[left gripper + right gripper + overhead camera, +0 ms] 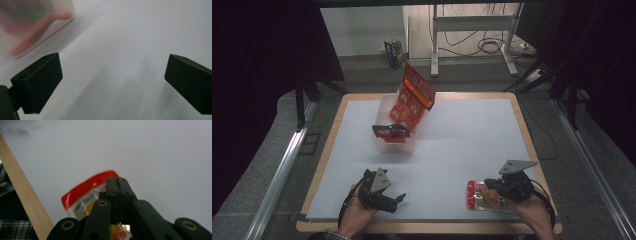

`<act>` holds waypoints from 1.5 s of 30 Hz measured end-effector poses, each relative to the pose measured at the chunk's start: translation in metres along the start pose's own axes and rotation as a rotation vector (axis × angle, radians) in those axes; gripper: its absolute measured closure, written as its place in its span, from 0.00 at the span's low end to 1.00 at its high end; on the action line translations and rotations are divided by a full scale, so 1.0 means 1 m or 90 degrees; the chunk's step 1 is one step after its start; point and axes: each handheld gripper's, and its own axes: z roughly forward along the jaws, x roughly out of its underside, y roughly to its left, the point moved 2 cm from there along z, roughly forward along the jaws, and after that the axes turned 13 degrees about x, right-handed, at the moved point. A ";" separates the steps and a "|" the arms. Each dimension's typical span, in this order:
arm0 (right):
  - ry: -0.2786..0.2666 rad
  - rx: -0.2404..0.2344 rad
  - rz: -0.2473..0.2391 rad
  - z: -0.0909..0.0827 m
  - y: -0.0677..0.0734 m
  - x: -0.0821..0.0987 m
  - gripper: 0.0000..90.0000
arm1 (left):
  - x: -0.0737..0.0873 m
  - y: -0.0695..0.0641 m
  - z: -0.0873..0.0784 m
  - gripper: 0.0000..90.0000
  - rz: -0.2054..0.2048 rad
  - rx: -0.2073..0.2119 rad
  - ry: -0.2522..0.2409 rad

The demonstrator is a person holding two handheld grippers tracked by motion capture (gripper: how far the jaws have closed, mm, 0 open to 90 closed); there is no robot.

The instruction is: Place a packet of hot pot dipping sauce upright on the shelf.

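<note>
A red and orange snack packet (479, 196) lies flat near the table's front right corner. My right gripper (488, 186) lies over its right part, pointing left. In the right gripper view the jaws (117, 180) are pressed together over the packet (82, 195), and a sliver of shiny film shows in their seam, so they seem to pinch it. My left gripper (398, 202) rests at the front left, open, with bare white table between its pads (40, 80). A clear plastic box (384, 144) stands mid-table and holds an upright red packet (412, 97) and a dark one (389, 131).
The white table top (462, 135) has a wooden rim (22, 195) just beside the right gripper. The box (30, 27) shows blurred at the upper left of the left gripper view. A metal table frame and cables stand on the floor beyond the far edge.
</note>
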 end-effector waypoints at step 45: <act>0.115 0.123 0.190 -0.008 -0.033 0.069 0.98 | -0.002 -0.005 0.006 0.02 0.021 -0.002 0.016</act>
